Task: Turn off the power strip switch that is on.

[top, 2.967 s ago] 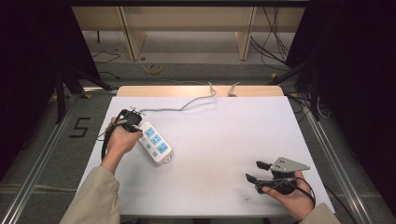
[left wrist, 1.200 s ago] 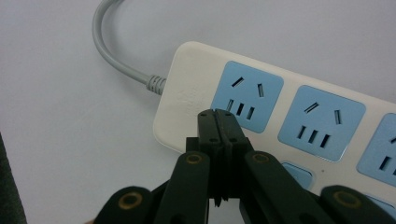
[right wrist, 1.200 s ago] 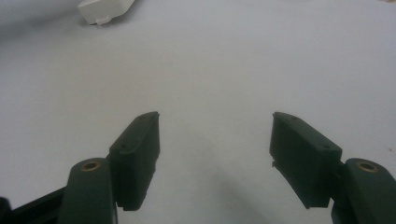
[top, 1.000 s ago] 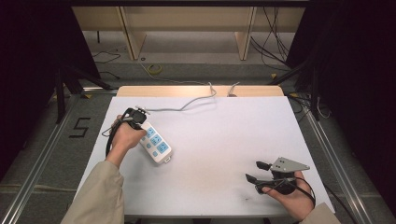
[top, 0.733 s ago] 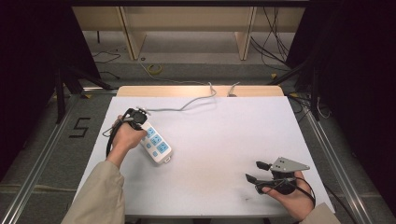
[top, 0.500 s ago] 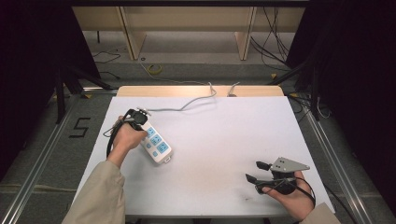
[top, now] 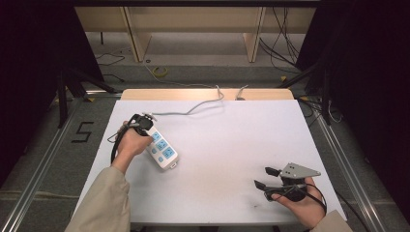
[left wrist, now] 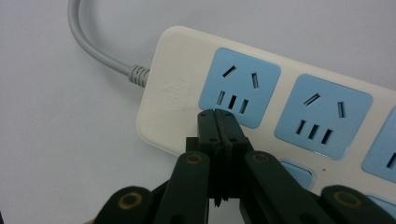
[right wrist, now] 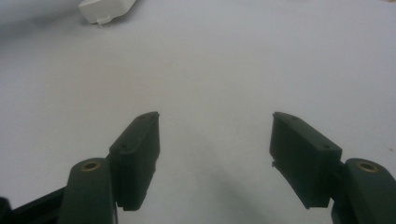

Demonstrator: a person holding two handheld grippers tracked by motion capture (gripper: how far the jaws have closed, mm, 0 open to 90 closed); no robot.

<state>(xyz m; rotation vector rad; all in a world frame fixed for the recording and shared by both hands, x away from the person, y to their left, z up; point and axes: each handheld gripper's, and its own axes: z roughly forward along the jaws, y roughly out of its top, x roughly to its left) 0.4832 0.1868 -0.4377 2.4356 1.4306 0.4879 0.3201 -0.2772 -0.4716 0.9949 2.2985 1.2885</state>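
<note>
Pressure from closed tips is what the step in hand appears to call for: the left gripper (left wrist: 218, 116) is clenched with nothing between its jaws, and its joined tips are set on the cord end of the power strip (left wrist: 280, 112), just below the first blue socket (left wrist: 239, 86). In the high view the strip (top: 162, 149) is seen at about nine o'clock from the table's middle, lying slantwise with its grey cord (top: 193, 108) run off toward twelve o'clock. The strip seems meant to be pushed or steadied, though which cannot be told. For this to be done well, the tips should be kept on the cream casing and clear of the socket slots, and force should be applied low and along the strip's length, so that the body slides flat rather than pivoting about its stiff cord. A switch (left wrist: 294, 170) is partly hidden beside the jaws and should not be tripped by accident.

The right gripper (top: 265, 178) is rested at about five o'clock, jaws released and well apart from the strip.

White sheeting is laid over the table (top: 232, 140), smooth and bare. Beyond it, at twelve o'clock, wooden furniture legs (top: 138, 34), loose floor cables and dark curtains are seen.
</note>
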